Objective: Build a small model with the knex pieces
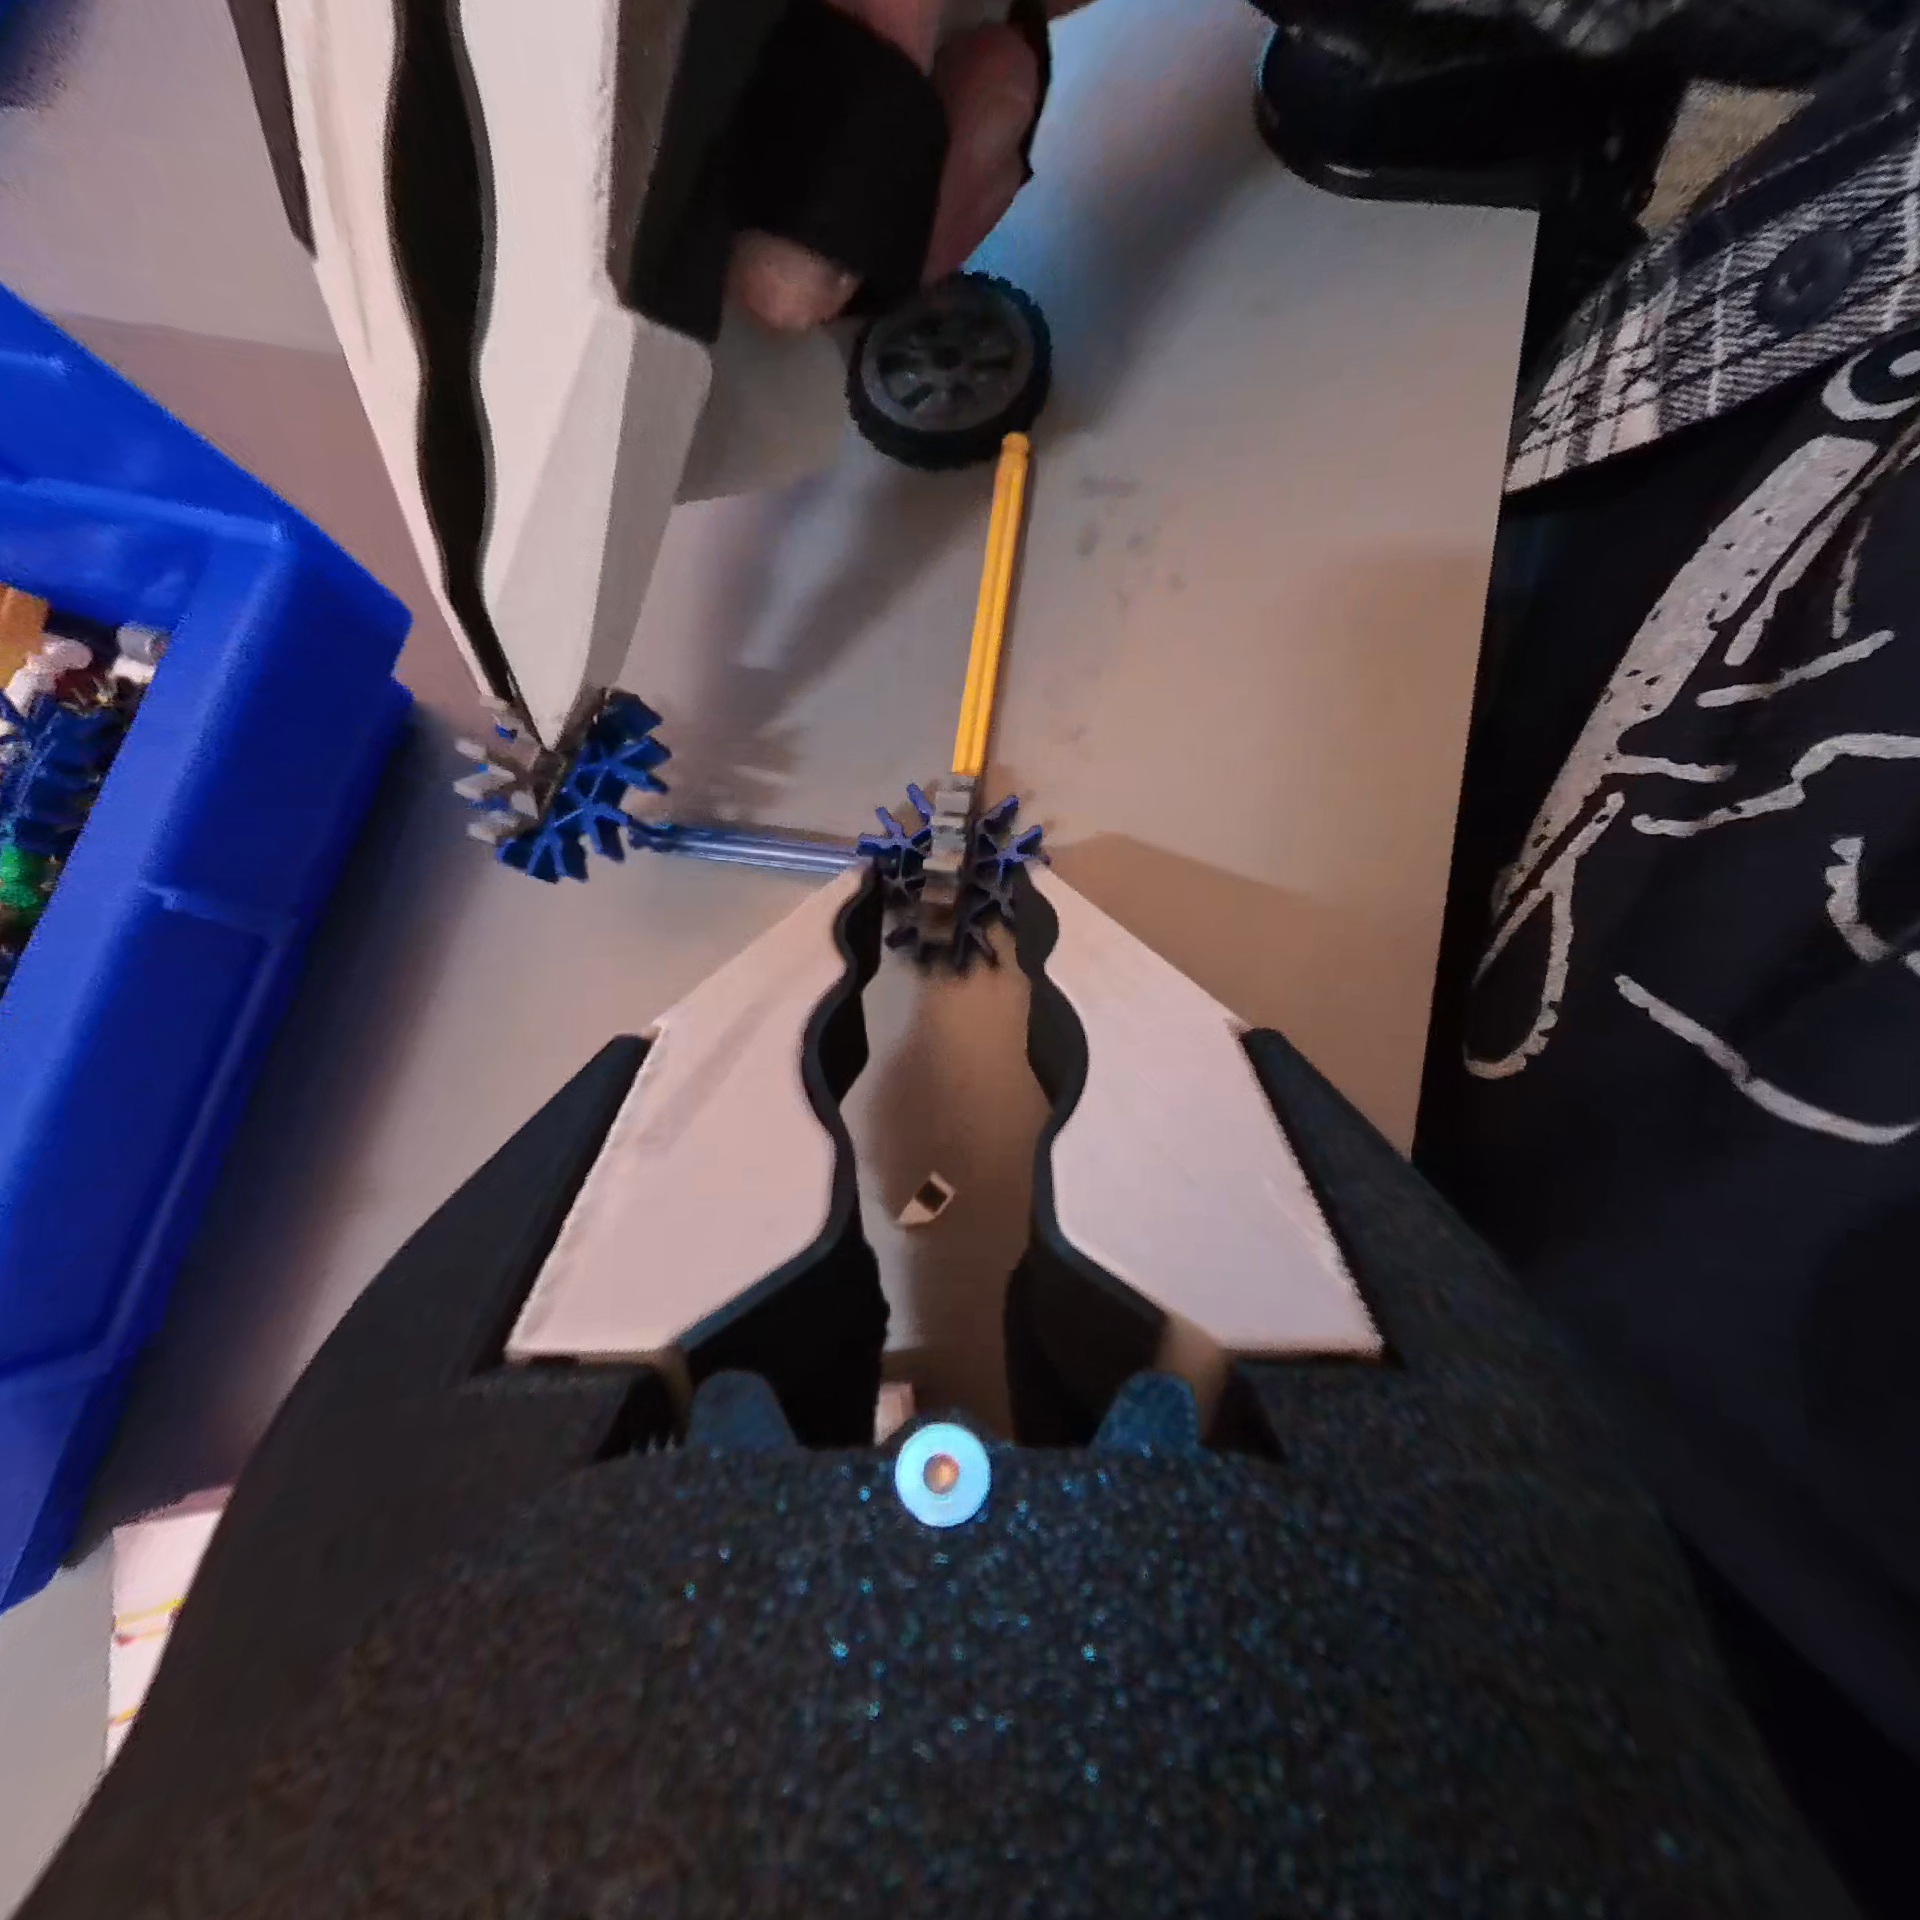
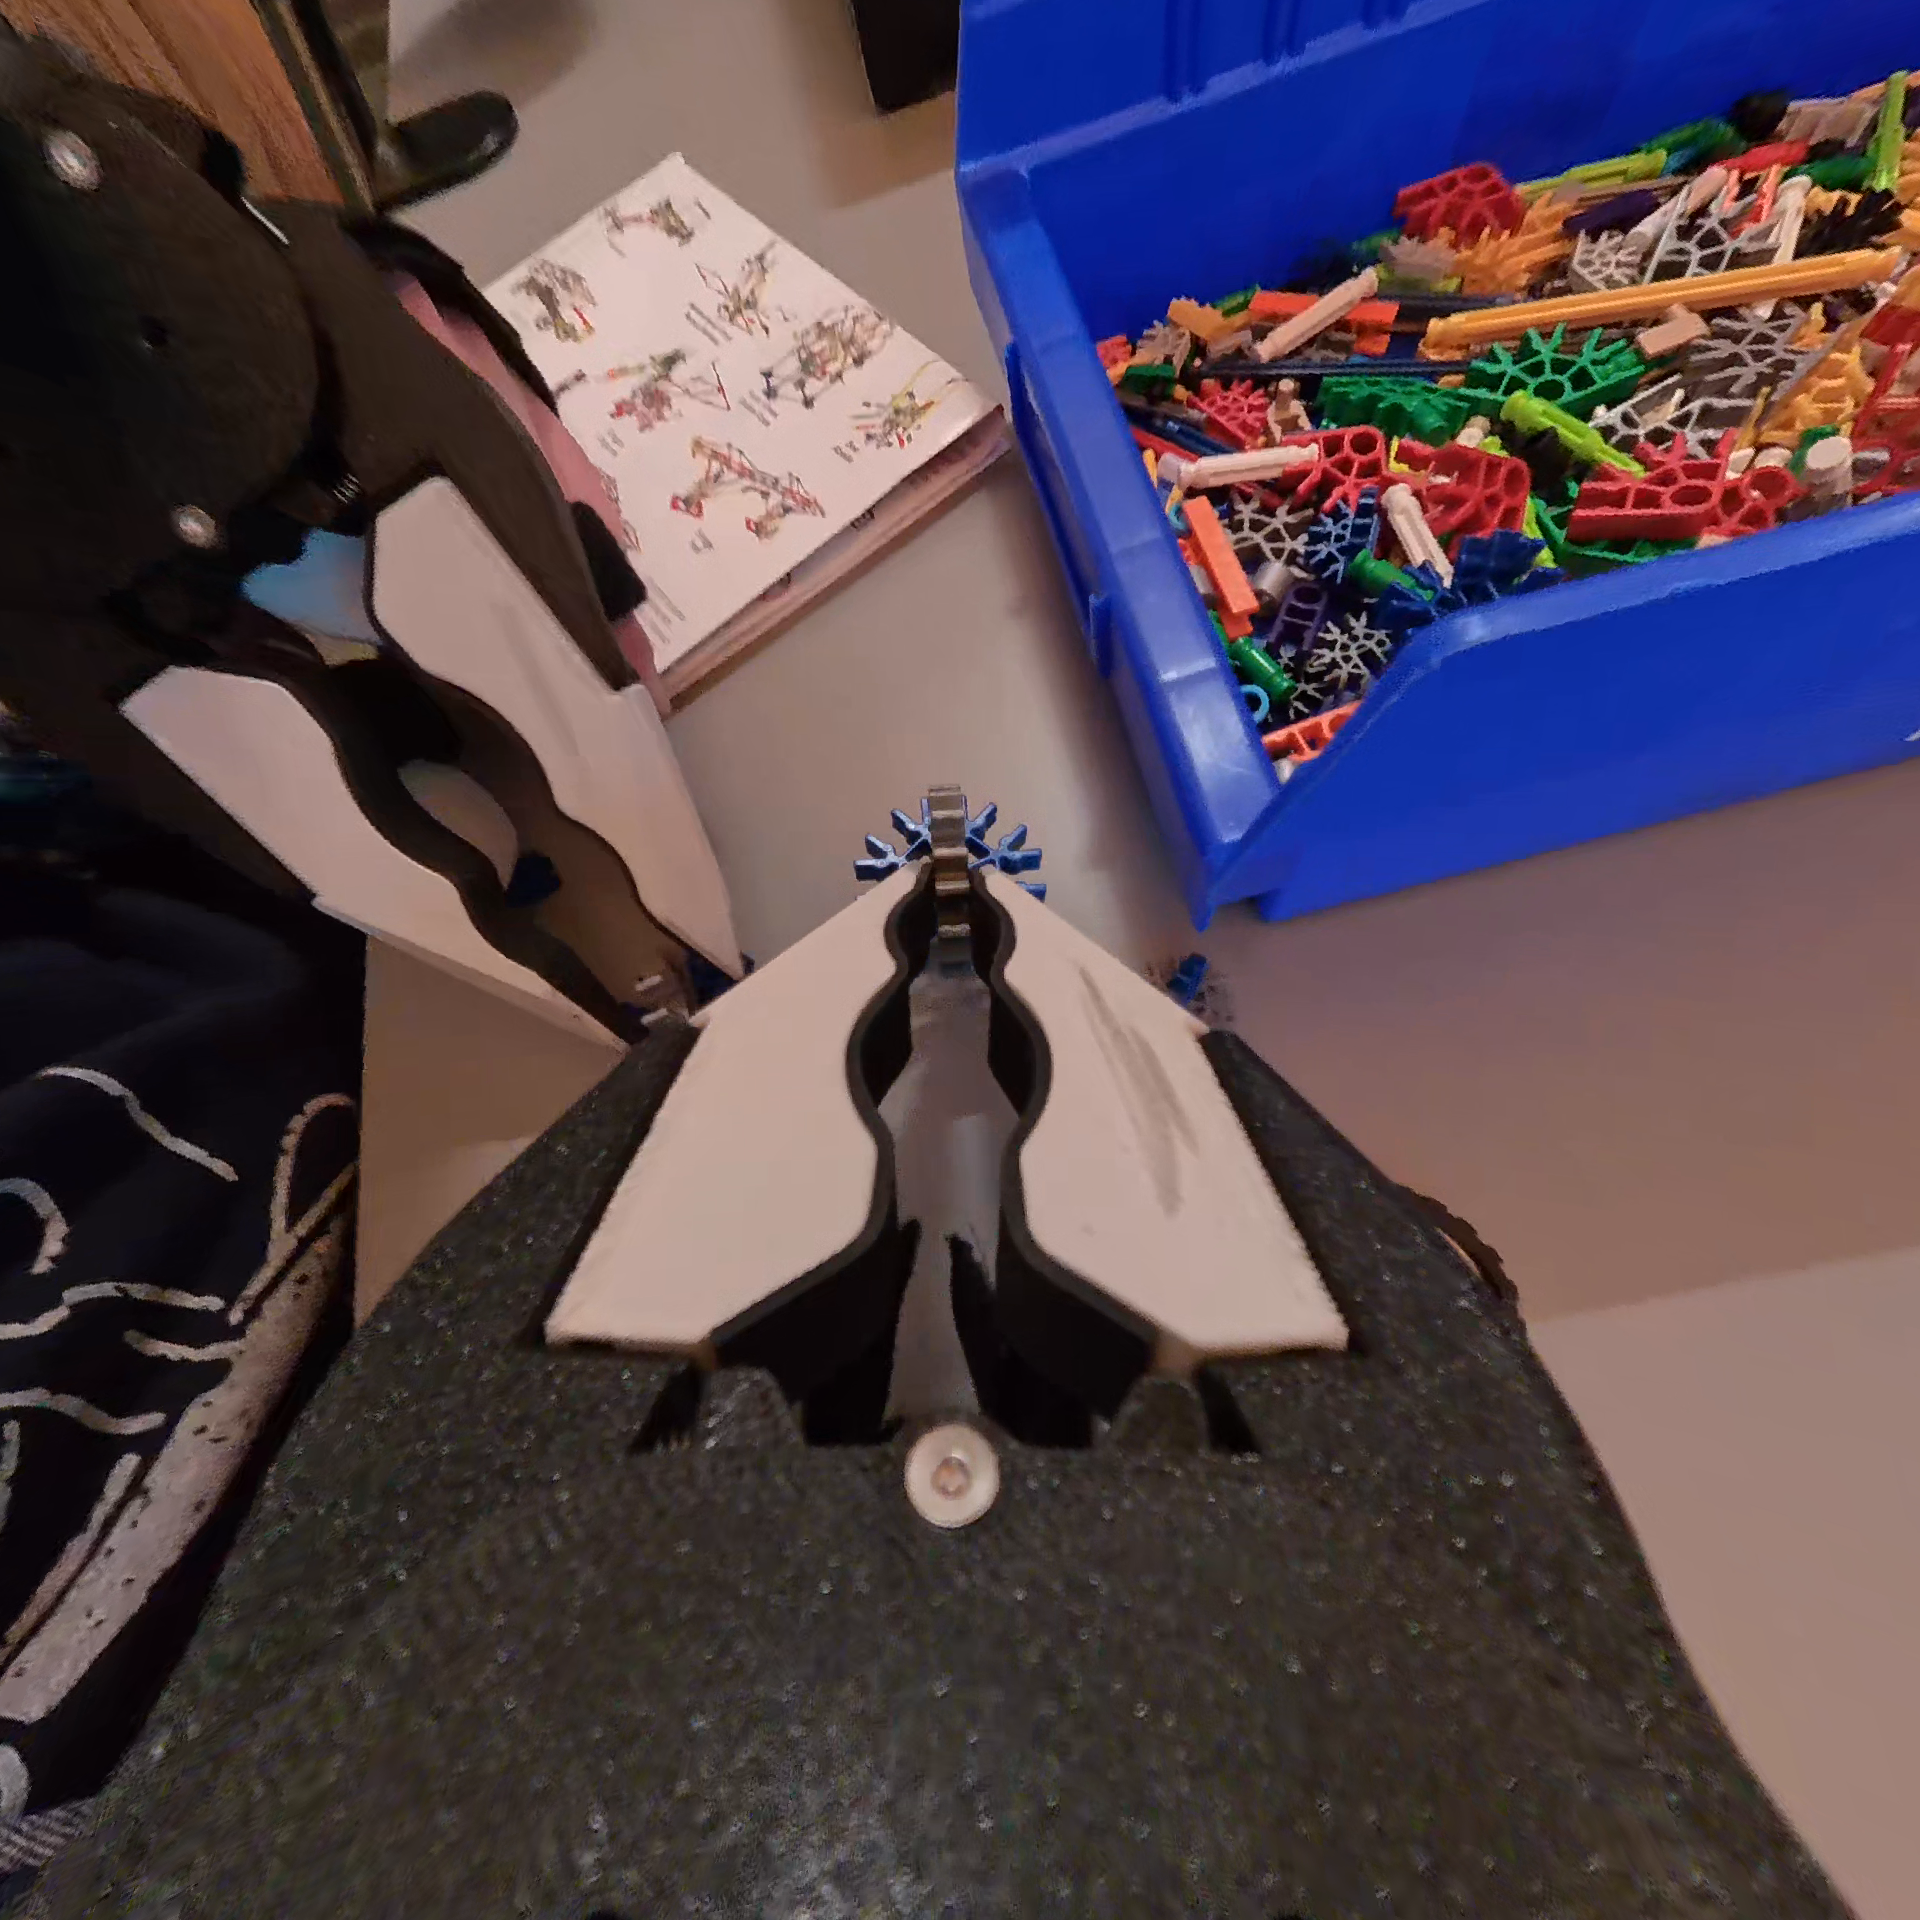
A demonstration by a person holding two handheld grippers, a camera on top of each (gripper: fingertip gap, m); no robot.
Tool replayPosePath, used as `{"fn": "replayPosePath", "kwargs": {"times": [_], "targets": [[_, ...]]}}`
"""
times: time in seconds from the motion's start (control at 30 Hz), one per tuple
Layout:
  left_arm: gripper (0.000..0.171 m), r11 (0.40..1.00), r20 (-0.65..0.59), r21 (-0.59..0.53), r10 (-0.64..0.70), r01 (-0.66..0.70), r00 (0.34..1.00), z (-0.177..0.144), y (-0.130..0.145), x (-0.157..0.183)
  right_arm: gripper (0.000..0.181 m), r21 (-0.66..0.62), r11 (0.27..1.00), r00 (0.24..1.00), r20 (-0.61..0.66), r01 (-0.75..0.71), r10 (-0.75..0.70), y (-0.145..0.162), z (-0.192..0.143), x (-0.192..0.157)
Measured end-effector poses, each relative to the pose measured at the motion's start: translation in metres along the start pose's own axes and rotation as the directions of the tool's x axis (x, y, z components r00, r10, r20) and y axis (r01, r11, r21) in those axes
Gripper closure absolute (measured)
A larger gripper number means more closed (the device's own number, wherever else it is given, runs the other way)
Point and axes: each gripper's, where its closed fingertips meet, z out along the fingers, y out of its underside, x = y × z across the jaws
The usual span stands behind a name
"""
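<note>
- The left tongs [image 1: 948, 883] are pinching a blue-and-grey snowflake-shaped plastic connector cluster [image 1: 954, 868] at their very tips, just above the pale worktop [image 1: 1247, 644].
- A thin yellow plastic rod [image 1: 989, 613] runs from the far side of that cluster away toward a small black rubber toy wheel [image 1: 948, 366], which lies on the worktop at the rod's far end; whether rod and wheel touch is hard to tell.
- A translucent blue plastic rod [image 1: 753, 840] leaves the same cluster to the left and meets a second blue-and-grey snowflake connector cluster [image 1: 566, 784].
- The right tongs [image 2: 951, 883] are pressed together on this second cluster, gripping its grey toothed piece [image 2: 948, 831] edge-on, with blue spokes fanning out either side of the tips.
- In the left wrist view the right tongs come down from the far left, and a hand in a black fingerless glove [image 1: 831, 187] holds them near the wheel.
- A large blue plastic bin [image 2: 1558, 727], filled with mixed coloured rods and connectors [image 2: 1507, 436], stands on the worktop far right of the right tongs.
- An open printed instruction booklet [image 2: 758, 416] lies flat on the worktop, left of the bin.
- A person's dark garment with pale printed lines [image 1: 1714, 831] fills the right edge of the left wrist view.
</note>
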Motion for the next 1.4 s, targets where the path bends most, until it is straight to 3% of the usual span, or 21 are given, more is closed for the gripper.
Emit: {"fn": "replayPosePath", "kwargs": {"times": [0.17,0.7,0.83,0.93,1.03,1.17,1.4], "targets": [[0.167,0.999,-0.012,-0.014,0.038,-0.039,0.999,0.002,-0.003,0.003,0.176,-0.064,0.995,0.997,-0.017,0.080,-0.081,0.010,0.004,-0.001],[0.167,0.998,-0.185,-0.029,0.049,-0.055,0.982,-0.010,0.007,0.025,0.176,-0.139,0.953,0.963,0.025,0.269,-0.269,0.019,0.012,-0.012],[0.155,1.000,-0.198,0.004,0.026,-0.026,0.980,-0.018,0.004,0.021,0.176,-0.139,0.947,0.957,0.027,0.288,-0.288,0.018,0.013,-0.012],[0.153,0.997,-0.174,0.081,-0.006,0.020,0.985,-0.035,-0.008,0.007,0.176,-0.143,0.947,0.957,0.023,0.289,-0.289,0.019,0.015,-0.011],[0.152,0.997,-0.074,0.076,-0.018,0.024,0.997,-0.042,-0.005,-0.018,0.176,-0.118,0.947,0.955,0.021,0.298,-0.297,0.014,0.015,-0.013],[0.145,0.999,0.000,0.038,-0.027,0.027,1.000,-0.035,0.002,-0.034,0.176,-0.104,0.948,0.953,0.035,0.302,-0.300,0.012,0.016,-0.016],[0.146,1.000,0.088,-0.018,0.007,-0.006,0.996,-0.016,0.013,-0.049,0.175,-0.115,0.940,0.947,0.058,0.321,-0.317,0.016,0.021,-0.021]]}}
